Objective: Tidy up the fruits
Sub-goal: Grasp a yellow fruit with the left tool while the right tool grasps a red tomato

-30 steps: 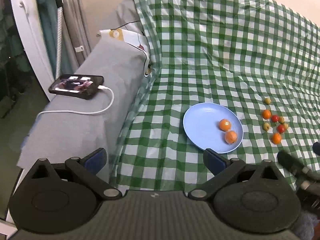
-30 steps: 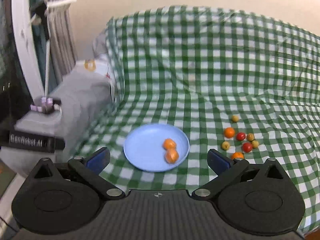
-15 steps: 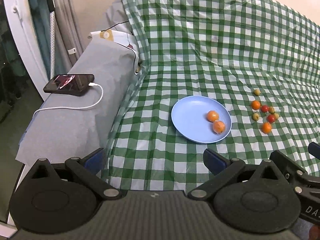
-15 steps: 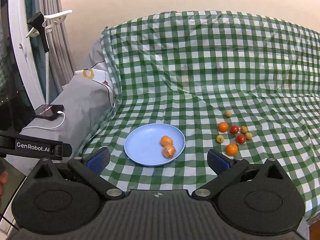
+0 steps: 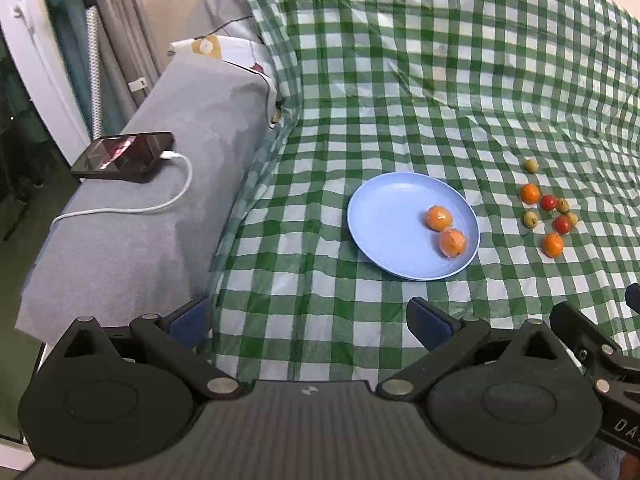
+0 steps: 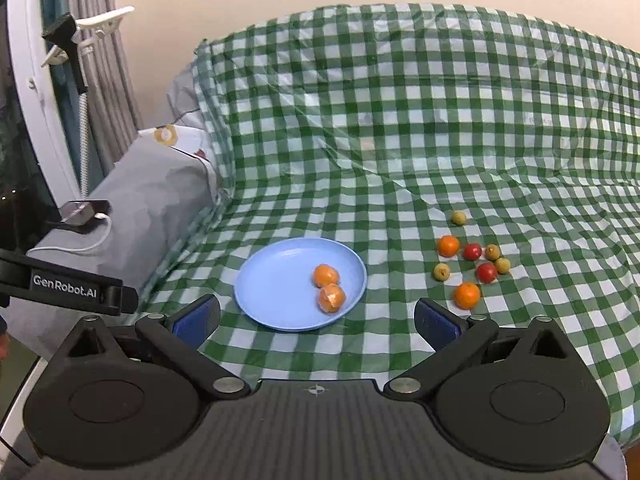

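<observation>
We hold left gripper [image 5: 308, 320] and right gripper [image 6: 318, 316], both spread wide, empty. Ahead of right gripper: blue plate [image 6: 276, 284] bearing two oranges [image 6: 326, 275]. Beyond its right finger: loose small fruits [image 6: 472, 266] on green checked cloth [image 6: 400, 140].

white lettering "genrobot.ai" runs along the black body of the left gripper [image 6: 76, 290], seen in the right wrist view. the right gripper [image 5: 616, 420] shows only "da", cut off.
</observation>
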Available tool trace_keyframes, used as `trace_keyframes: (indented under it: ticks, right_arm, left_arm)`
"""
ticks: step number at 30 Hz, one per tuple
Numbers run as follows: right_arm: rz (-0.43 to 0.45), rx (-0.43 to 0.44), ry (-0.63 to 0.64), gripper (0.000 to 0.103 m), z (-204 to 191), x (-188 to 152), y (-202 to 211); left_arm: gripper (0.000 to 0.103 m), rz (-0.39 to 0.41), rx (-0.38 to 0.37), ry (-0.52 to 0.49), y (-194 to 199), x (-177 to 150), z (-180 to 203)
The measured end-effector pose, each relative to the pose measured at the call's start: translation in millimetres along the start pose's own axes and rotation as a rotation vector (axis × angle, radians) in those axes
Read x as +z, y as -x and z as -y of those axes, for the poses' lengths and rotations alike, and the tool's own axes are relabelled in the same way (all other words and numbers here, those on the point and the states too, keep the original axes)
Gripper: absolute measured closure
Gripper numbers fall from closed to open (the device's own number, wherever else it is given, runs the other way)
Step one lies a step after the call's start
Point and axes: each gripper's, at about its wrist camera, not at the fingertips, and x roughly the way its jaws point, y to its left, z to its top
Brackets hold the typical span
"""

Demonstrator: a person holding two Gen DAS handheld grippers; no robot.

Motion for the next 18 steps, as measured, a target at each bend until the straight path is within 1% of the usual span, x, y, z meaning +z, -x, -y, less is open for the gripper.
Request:
trace_keyframes:
  ticks: [3, 8, 14, 18]
  right_arm:
    - [0.003, -0.031, -0.023, 0.001, 15, -2, -11]
    - [0.001, -0.118, -0.058, 0.001, 53, -8, -36]
    - [-0.023, -0.241, -0.100, 0.001, 105, -20, -78]
    - [-0.027, -0.314, -0.128, 0.001, 138, -23, -110]
  left_arm:
    - [0.000, -0.015, -0.010, -0.024, -13, 8, 14]
    - [0.000, -0.046, -0.041, -0.053, -38, 23, 44]
    - [0.000, -0.057, -0.063, -0.129, -77, 41, 95]
    - [0.000, -0.070, -0.099, -0.167, -108, 55, 132]
